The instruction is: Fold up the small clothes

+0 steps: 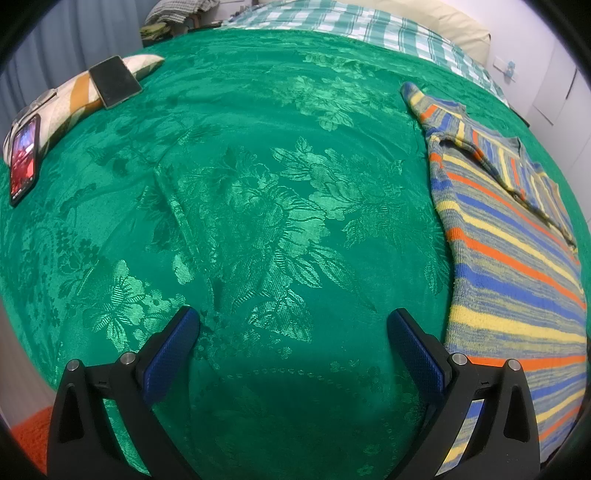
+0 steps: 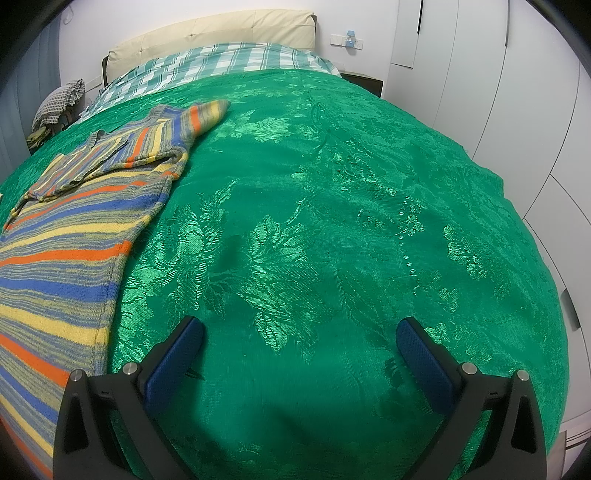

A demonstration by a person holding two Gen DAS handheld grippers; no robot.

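A small striped knit sweater (image 1: 513,258) in blue, yellow, orange and grey lies flat on a green floral bedspread (image 1: 258,184). It has one sleeve folded across its chest and the other sleeve sticking out at the far end. In the left wrist view it lies at the right; in the right wrist view the sweater (image 2: 62,240) lies at the left. My left gripper (image 1: 293,325) is open and empty over bare bedspread, left of the sweater. My right gripper (image 2: 299,332) is open and empty over the bedspread (image 2: 332,221), right of the sweater.
Two phones (image 1: 115,81) (image 1: 24,158) rest on a patterned pillow (image 1: 74,99) at the bed's far left. A checked sheet (image 2: 221,66) and a cream headboard (image 2: 221,33) lie at the far end. White cupboards (image 2: 480,74) stand to the right.
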